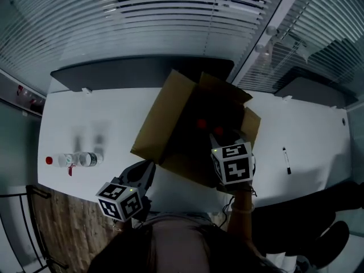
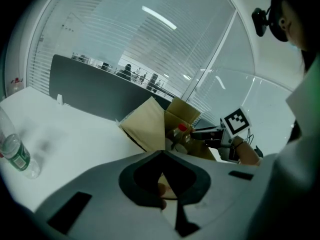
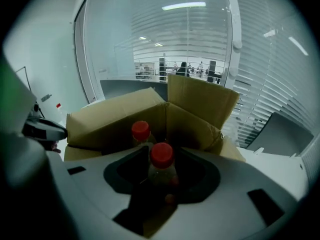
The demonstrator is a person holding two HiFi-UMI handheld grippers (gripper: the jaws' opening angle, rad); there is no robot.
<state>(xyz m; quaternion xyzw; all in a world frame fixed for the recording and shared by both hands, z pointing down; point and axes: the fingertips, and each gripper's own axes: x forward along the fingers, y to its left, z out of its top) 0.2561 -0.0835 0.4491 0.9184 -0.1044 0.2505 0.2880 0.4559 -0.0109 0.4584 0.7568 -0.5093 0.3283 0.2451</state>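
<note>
An open cardboard box (image 1: 170, 118) stands on the white table (image 1: 108, 110). Two red-capped bottles are upright inside it. My right gripper (image 1: 220, 138) reaches into the box and is shut on the nearer bottle (image 3: 161, 165), which fills the gap between its jaws. The second bottle (image 3: 140, 131) stands just behind. My left gripper (image 1: 145, 170) hovers at the table's near edge, left of the box, shut with nothing in it. From the left gripper view, the box (image 2: 150, 126) and the right gripper (image 2: 207, 132) show ahead.
A clear bottle with a red cap (image 1: 77, 160) lies on its side at the table's left. A black pen (image 1: 286, 160) lies to the right of the box. A dark partition (image 1: 119, 73) runs along the table's far edge, with blinds behind it.
</note>
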